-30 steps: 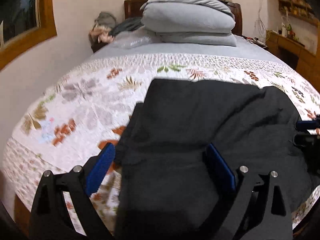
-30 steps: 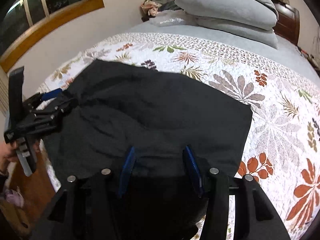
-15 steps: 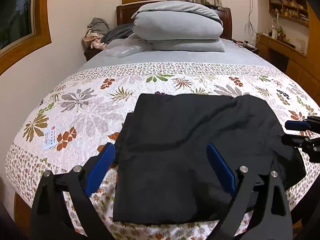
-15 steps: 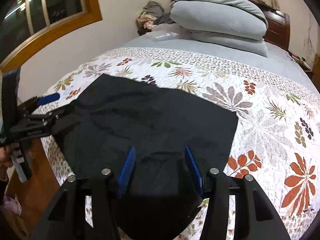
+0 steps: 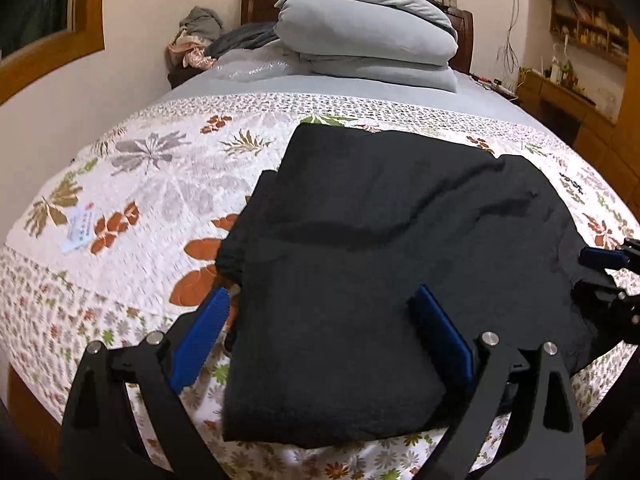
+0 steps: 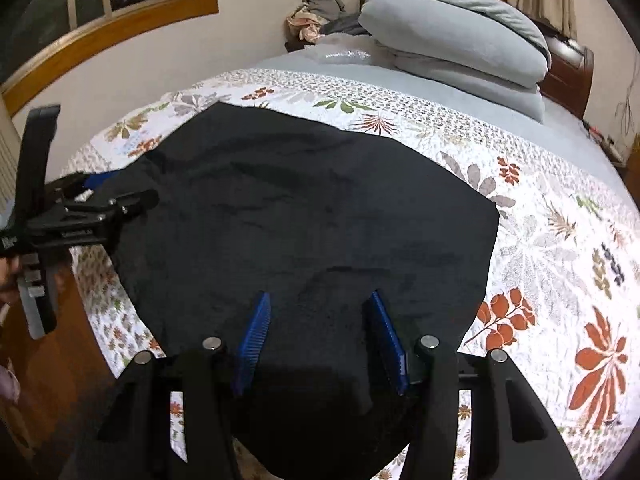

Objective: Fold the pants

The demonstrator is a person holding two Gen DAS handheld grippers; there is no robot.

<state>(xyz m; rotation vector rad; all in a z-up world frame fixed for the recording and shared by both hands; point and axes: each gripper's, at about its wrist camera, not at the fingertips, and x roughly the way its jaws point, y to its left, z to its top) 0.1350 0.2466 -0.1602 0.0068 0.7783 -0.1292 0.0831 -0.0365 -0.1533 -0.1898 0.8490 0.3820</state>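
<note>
Both sets of our fingers stand released: left gripper [image 5: 320,334] and right gripper [image 6: 318,336] over folded black pants [image 5: 400,248] on the bed [image 5: 160,184].

Black gripper [image 5: 320,316] frames (silver screws), blue pads [image 5: 198,336].

Black pants [image 5: 400,248] now sit nearer in left wrist view than half second ago, filling more of frame; same against right wrist view. Left gripper [image 5: 320,332] tilted clockwise versus earlier level view, bed [image 5: 132,184] horizon slanting. Right gripper [image 6: 320,336] closer over pants near edge.
</note>
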